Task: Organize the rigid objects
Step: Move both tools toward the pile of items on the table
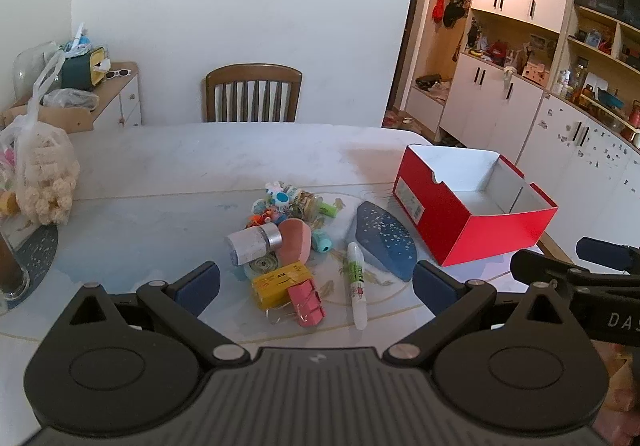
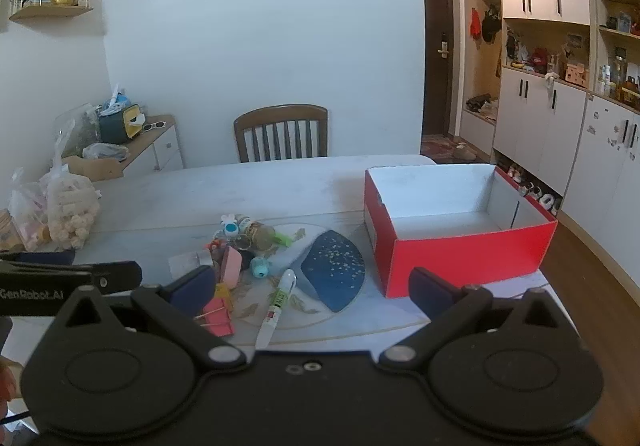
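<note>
The left gripper (image 1: 316, 280) and right gripper (image 2: 312, 288) hang wide open, holding nothing. Nothing is sorted yet: the pile (image 1: 280, 246) and glue pen (image 1: 357, 282) lie on the table (image 1: 180, 166), and the red box (image 1: 472, 218) beside them looks empty, though its floor is partly hidden.

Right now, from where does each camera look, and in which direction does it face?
Left wrist: sits on the left gripper, faces forward over the table at the pile with the white pen and the red box; its own open fingers show, the right gripper at the right edge.
Right wrist: sits on the right gripper, faces the same way; its open fingers show, the left gripper at the left edge.
Shared: pen, box, chair.
</note>
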`<state>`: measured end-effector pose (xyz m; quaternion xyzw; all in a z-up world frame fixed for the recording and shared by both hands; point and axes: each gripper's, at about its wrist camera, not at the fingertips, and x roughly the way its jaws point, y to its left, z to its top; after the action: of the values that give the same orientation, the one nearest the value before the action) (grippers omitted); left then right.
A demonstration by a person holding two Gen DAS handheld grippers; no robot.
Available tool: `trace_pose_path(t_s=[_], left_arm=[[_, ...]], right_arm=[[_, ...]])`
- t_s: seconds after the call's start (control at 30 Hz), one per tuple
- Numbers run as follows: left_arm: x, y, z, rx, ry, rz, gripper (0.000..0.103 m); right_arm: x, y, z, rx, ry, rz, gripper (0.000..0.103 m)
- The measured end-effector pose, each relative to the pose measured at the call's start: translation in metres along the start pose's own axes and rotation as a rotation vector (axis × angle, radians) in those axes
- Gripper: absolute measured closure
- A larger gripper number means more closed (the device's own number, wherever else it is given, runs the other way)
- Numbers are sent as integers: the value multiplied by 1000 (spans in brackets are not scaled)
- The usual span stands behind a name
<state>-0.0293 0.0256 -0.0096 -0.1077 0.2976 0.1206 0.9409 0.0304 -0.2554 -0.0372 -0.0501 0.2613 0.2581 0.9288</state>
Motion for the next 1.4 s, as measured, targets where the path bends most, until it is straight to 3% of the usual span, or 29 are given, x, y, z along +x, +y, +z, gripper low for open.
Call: trace_pose_path(t_s=[0.53,1.4], left_arm=[[7,5,2,-18,10,-9,0],[43,7,16,25,19,-48,0]], right_arm=[[4,4,3,-18,-7,42,1],[37,-3,8,8,27,3,4]])
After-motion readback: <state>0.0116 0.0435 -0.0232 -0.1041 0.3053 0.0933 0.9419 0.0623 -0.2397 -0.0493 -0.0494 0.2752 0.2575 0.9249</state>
